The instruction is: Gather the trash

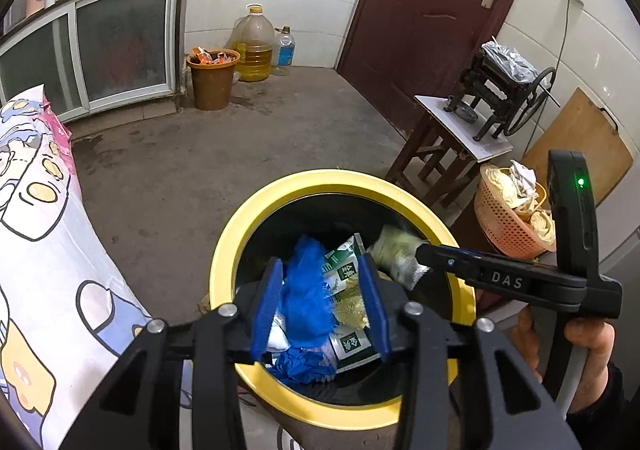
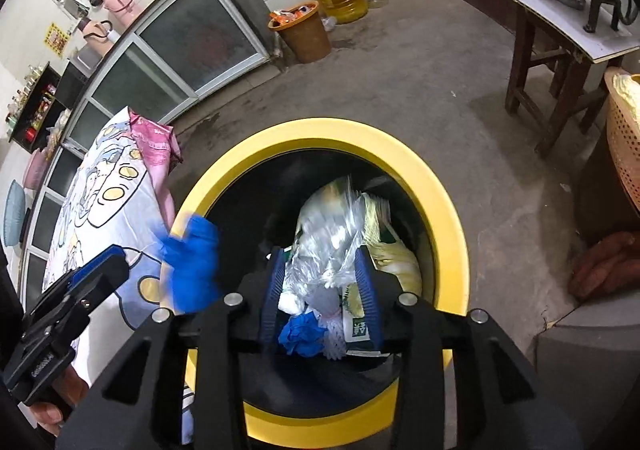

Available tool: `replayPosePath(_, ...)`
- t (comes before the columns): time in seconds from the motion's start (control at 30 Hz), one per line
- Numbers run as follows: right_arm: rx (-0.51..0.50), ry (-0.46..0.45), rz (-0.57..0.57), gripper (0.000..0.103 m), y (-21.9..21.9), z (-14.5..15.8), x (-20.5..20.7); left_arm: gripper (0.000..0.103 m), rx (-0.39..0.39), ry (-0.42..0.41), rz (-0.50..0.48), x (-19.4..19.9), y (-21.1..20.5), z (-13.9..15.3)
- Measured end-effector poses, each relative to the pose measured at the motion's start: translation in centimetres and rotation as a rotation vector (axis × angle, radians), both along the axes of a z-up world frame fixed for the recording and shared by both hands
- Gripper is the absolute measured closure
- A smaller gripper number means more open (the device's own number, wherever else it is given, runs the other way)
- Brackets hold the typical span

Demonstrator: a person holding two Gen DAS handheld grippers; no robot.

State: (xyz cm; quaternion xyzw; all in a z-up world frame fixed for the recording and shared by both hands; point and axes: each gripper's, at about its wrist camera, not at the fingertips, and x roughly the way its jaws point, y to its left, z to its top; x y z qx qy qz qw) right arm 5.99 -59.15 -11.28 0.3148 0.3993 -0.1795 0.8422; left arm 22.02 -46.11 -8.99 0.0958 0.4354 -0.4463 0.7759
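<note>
A bin with a yellow rim (image 1: pixel 256 210) (image 2: pixel 448 210) stands on the floor below both grippers. It holds a green packet (image 1: pixel 352 346), crumpled blue gloves (image 1: pixel 304 366) and other trash. My left gripper (image 1: pixel 320 306) is open over the bin, and a blue glove (image 1: pixel 308 290) hangs loose between its fingers, blurred. In the right wrist view that glove (image 2: pixel 192 262) is in the air at the bin's left rim. My right gripper (image 2: pixel 320 290) is open over the bin, with a clear plastic bag (image 2: pixel 332 234) blurred between its fingers.
A table with a cartoon-print cloth (image 1: pixel 48 234) is at the left. An orange bucket of trash (image 1: pixel 212 78) and oil bottles (image 1: pixel 252 46) stand by the far wall. A wooden stool (image 1: pixel 448 146) with a black machine and an orange basket (image 1: pixel 508 218) are at the right.
</note>
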Motion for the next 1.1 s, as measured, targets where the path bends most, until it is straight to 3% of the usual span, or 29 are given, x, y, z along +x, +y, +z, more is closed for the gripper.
replayPosePath(0.3, -0.005, -0.040, -0.020, 0.068, 0.8, 2.0, -1.6, 0.066, -0.048, -0.045, 0.040, -0.4, 3.3, 2.6)
replayPosePath(0.47, -0.105, -0.098, -0.034, 0.068, 3.1, 5.4, -2.6, 0.066, -0.089, -0.084, 0.101, -0.5, 7.7, 4.8)
replayPosePath(0.7, -0.251, -0.198, 0.028, 0.068, 9.8, 10.0, -2.5, 0.066, -0.143, -0.203, 0.236, -2.3, 17.7, 8.5)
replayPosePath(0.93, -0.312, -0.340, 0.229, 0.067, 20.1, 13.1, -1.6, 0.066, -0.147, -0.310, 0.441, -6.3, 31.2, 11.0)
replayPosePath(1.1, -0.334, -0.408, 0.376, 0.056, 27.5, 13.6, -0.9, 0.065, -0.109, -0.375, 0.615, -10.2, 39.4, 10.9)
